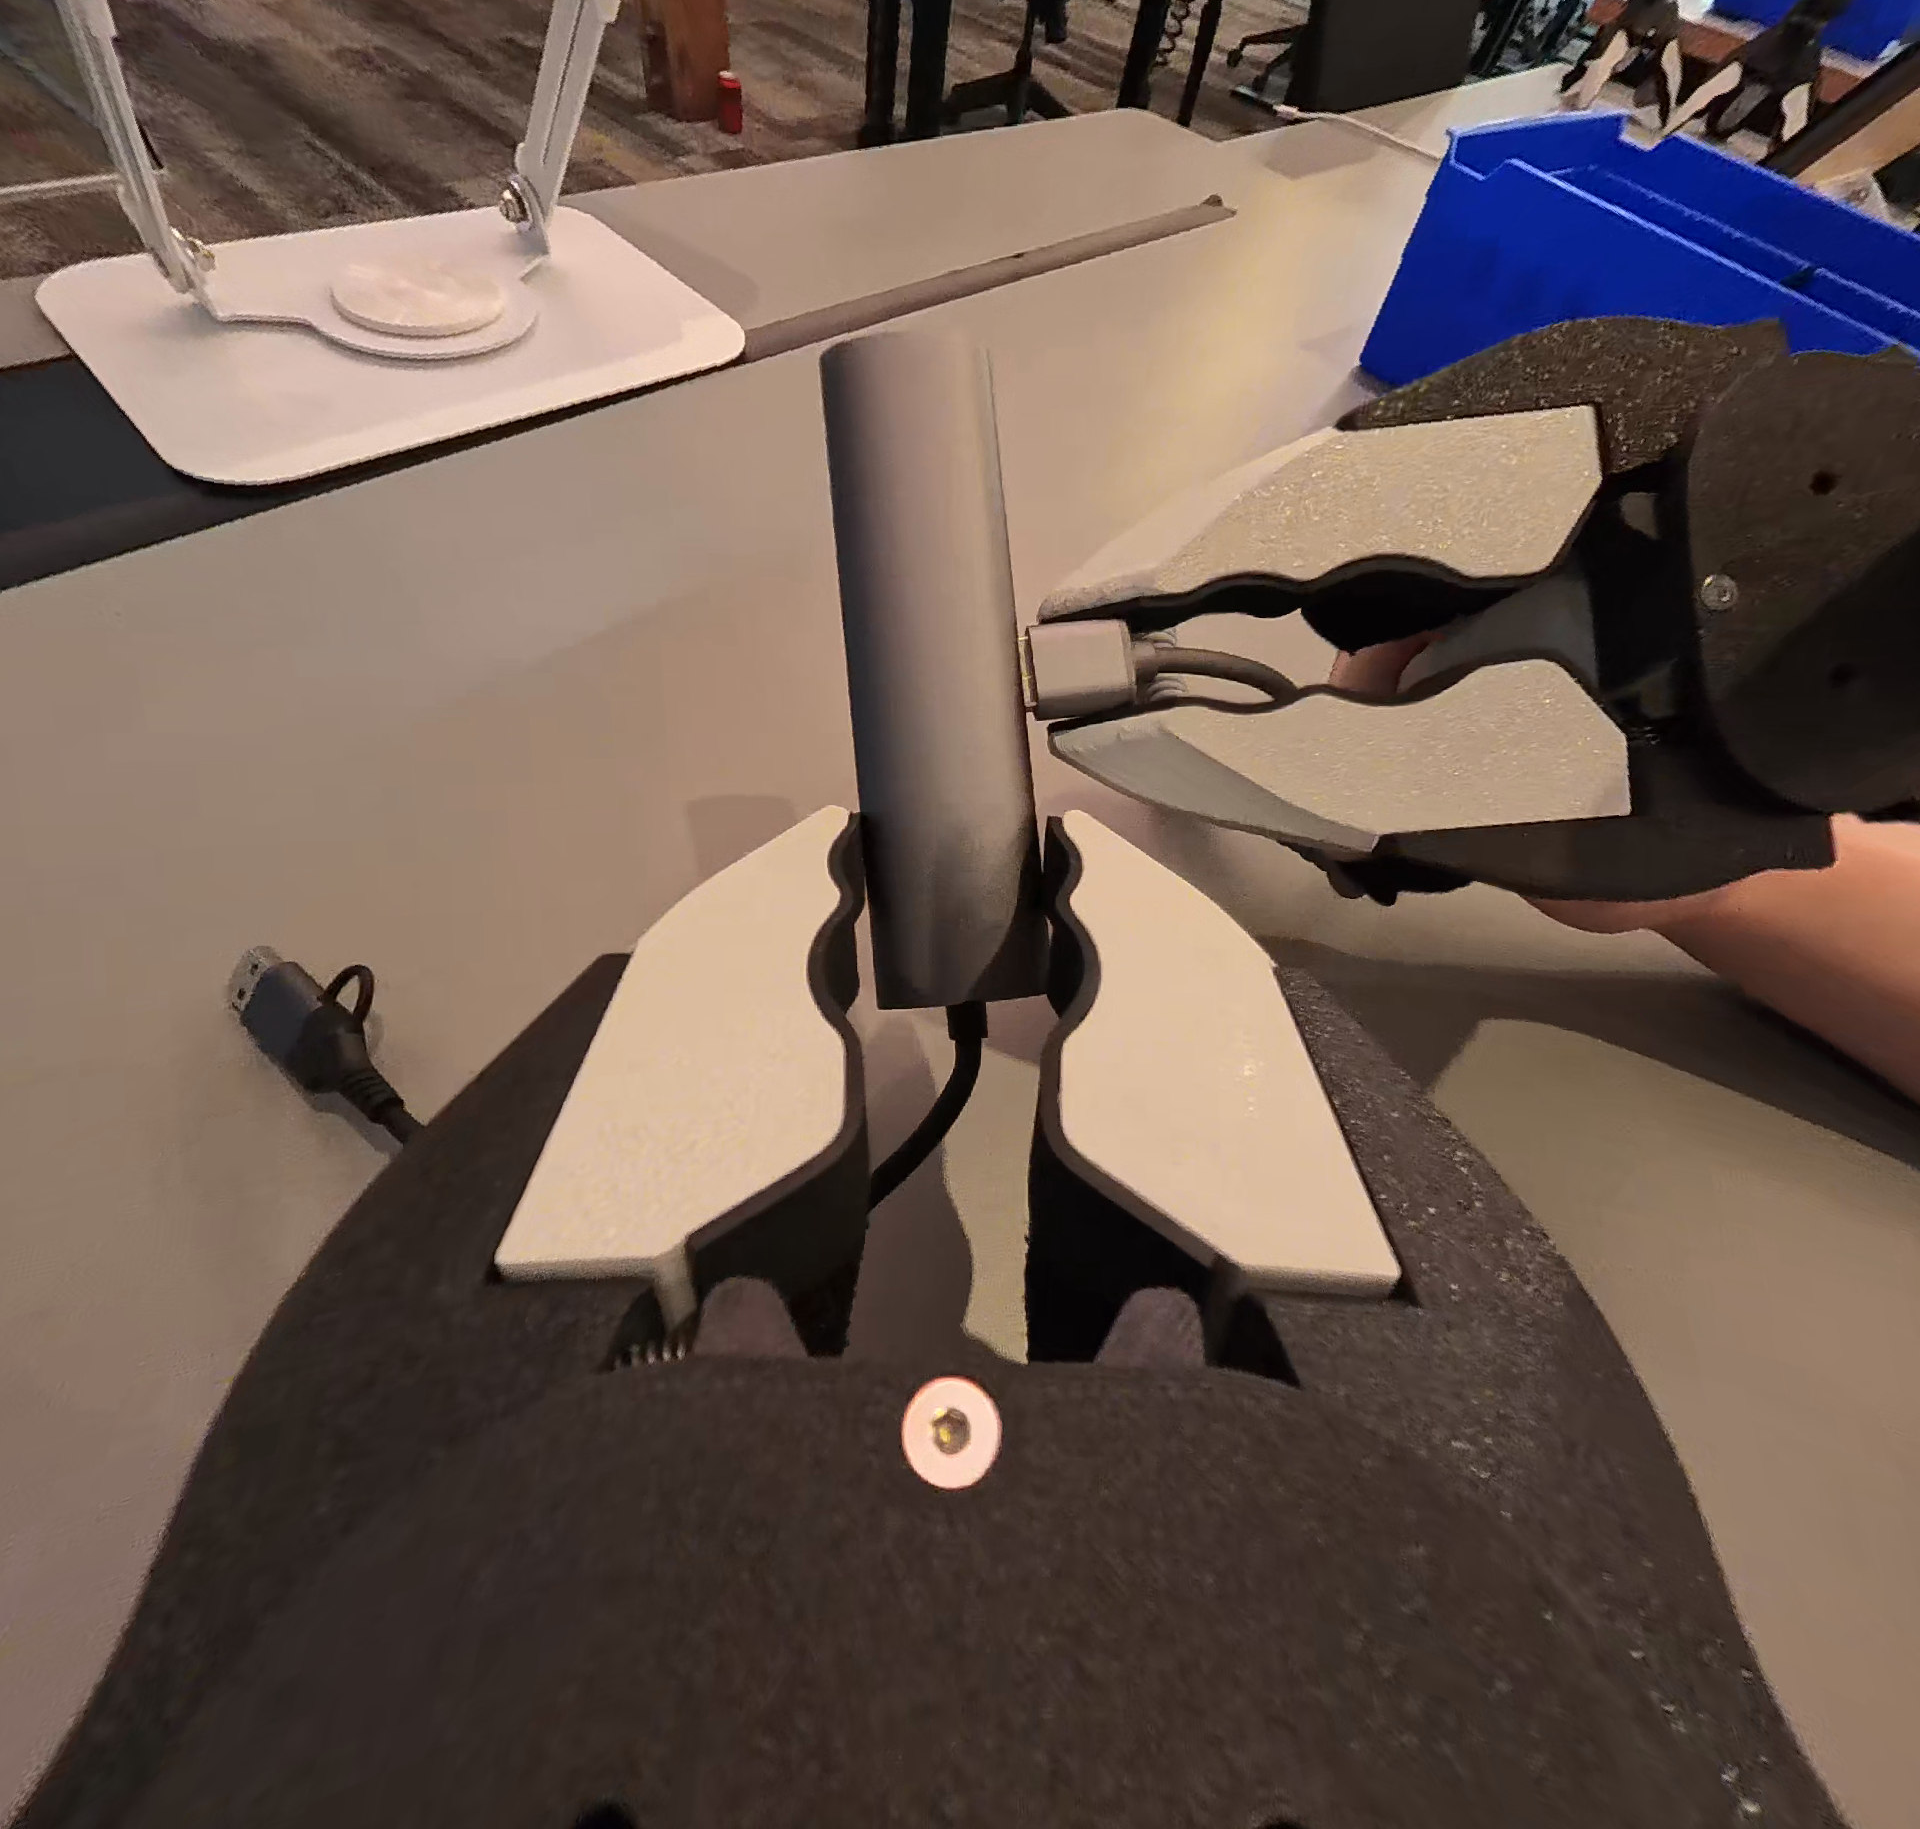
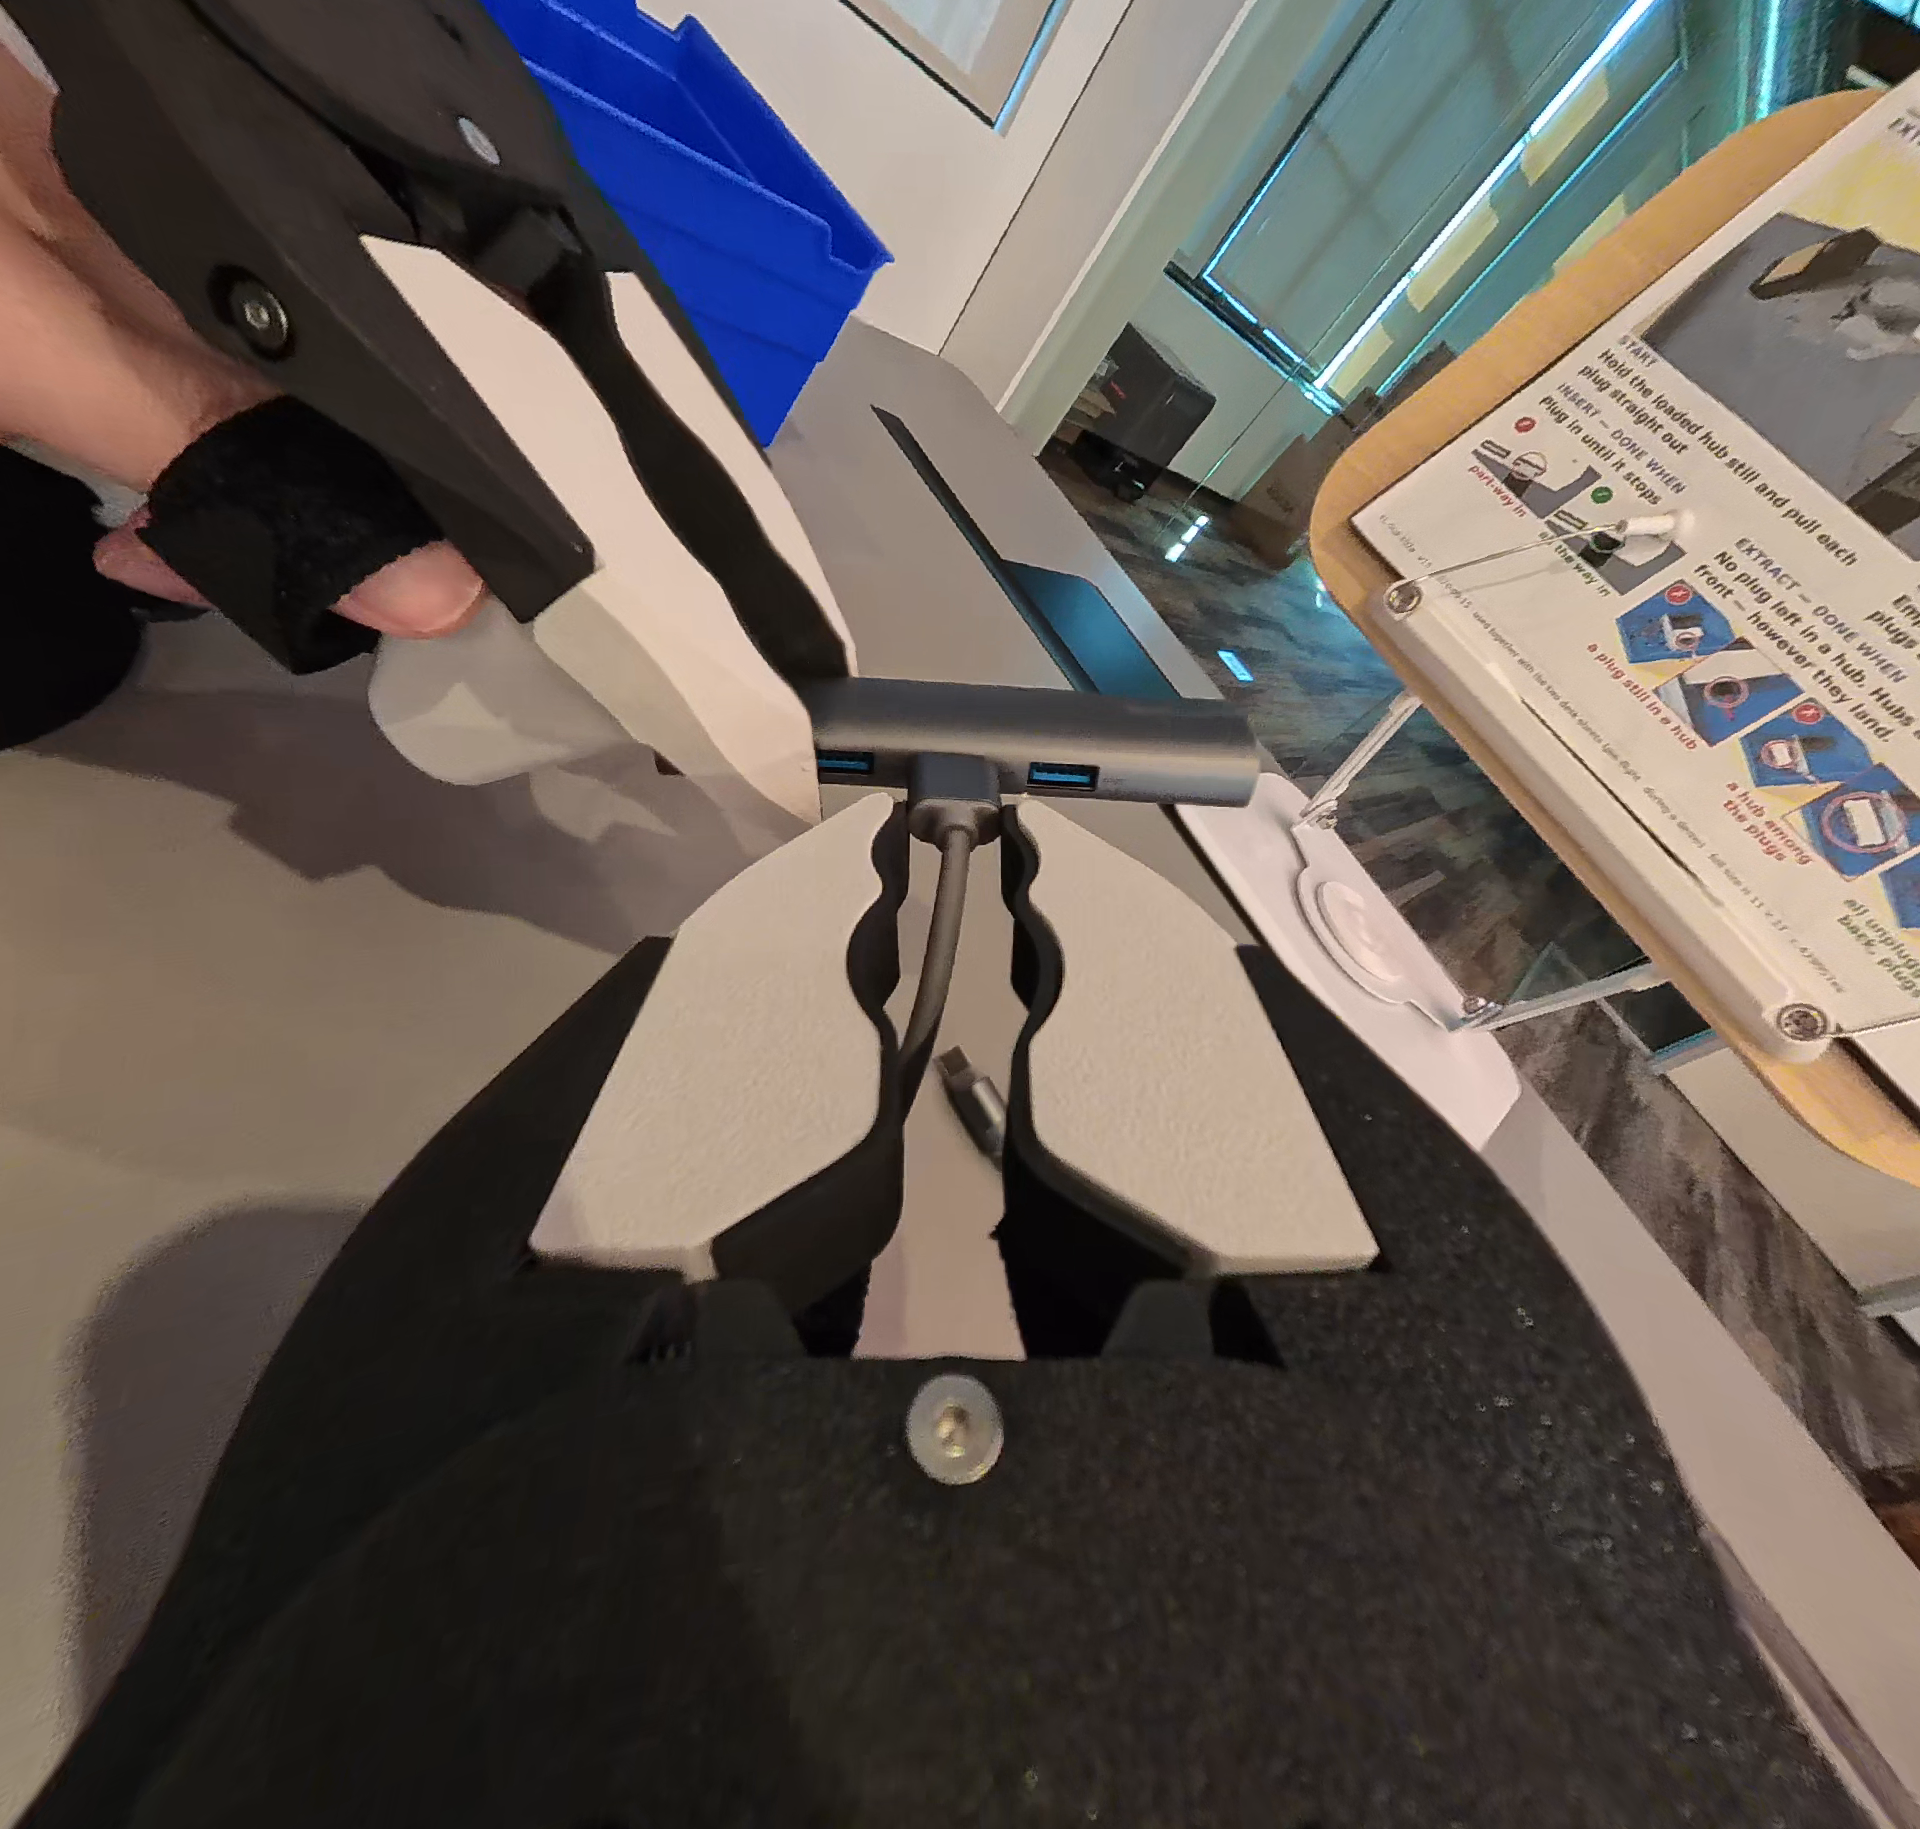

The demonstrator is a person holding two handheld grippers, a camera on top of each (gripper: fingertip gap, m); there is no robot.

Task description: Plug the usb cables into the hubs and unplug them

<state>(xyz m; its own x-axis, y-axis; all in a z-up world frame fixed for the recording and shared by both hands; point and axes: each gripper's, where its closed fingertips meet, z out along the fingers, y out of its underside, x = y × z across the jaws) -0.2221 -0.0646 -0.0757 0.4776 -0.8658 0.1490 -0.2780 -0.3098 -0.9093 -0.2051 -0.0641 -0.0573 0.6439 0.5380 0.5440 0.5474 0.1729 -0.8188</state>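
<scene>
My left gripper (image 1: 951, 834) is shut on the lower end of a dark grey USB hub (image 1: 925, 584) and holds it upright above the grey table (image 1: 416, 740). My right gripper (image 1: 1070, 673) comes in from the right, shut on a grey USB plug (image 1: 1075, 673) that sits in the hub's side port, with a sliver of metal showing. In the right wrist view my right gripper (image 2: 948, 823) grips the plug (image 2: 951, 792) between two empty blue ports on the hub (image 2: 1039, 730). The left gripper (image 2: 810, 730) holds the hub's left end. The cable's other end (image 2: 971, 1093) hangs below.
The hub's own cable plug (image 1: 291, 1021) lies on the table at the left. A blue bin (image 1: 1558, 252) stands at the back right. A white stand base (image 1: 395, 345) sits at the back left and carries an instruction board (image 2: 1662, 584). A person's hand (image 1: 1766, 906) holds the right gripper. Left and right tips are no more than a few centimetres apart.
</scene>
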